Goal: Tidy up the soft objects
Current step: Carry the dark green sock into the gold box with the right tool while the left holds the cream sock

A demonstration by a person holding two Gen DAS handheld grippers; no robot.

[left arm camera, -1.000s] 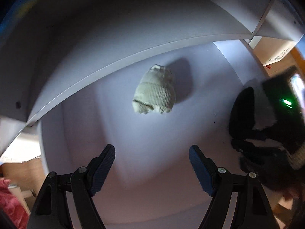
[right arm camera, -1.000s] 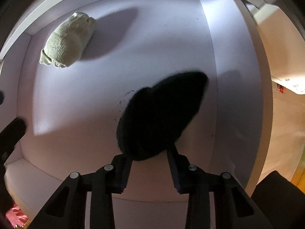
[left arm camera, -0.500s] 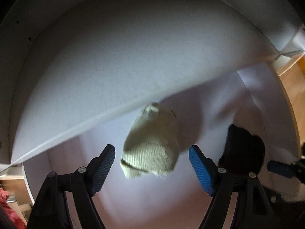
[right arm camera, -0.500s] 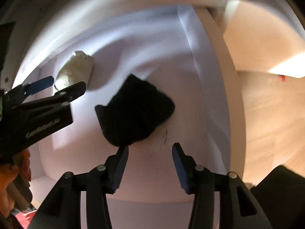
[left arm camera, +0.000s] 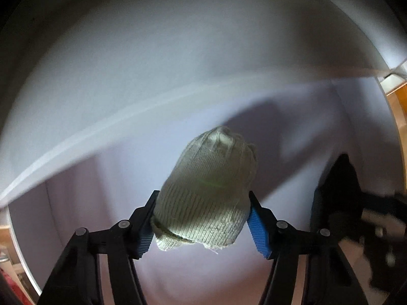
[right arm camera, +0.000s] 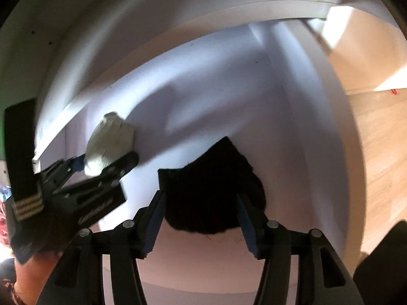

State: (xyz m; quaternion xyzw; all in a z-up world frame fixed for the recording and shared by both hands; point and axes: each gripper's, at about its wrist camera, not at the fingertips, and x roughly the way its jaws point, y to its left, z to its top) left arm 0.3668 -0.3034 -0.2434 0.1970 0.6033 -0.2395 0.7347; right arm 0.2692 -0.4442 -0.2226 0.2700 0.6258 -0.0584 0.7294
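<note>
Inside a white shelf compartment [left arm camera: 203,76], the left tongs [left arm camera: 202,218] straddle a cream knitted hat [left arm camera: 208,190], long axis pointing away, apparently touching both pads. The right tongs [right arm camera: 199,218], half open, bracket a black hat [right arm camera: 211,190] nearby.

both wrist cams sit close, looking into the same white shelf [left arm camera: 178,81]; right one also catches the pale hat [right arm camera: 110,143] at its left.

Dim white shelf [left arm camera: 178,81] interior; fisheye bends edges, black corners. Motion blur throughout, heaviest at 9 o'clock in right view. Hard shadows fall toward 1 o'clock. Bright sunlit floor [right arm camera: 376,132] at 3 o'clock.
</note>
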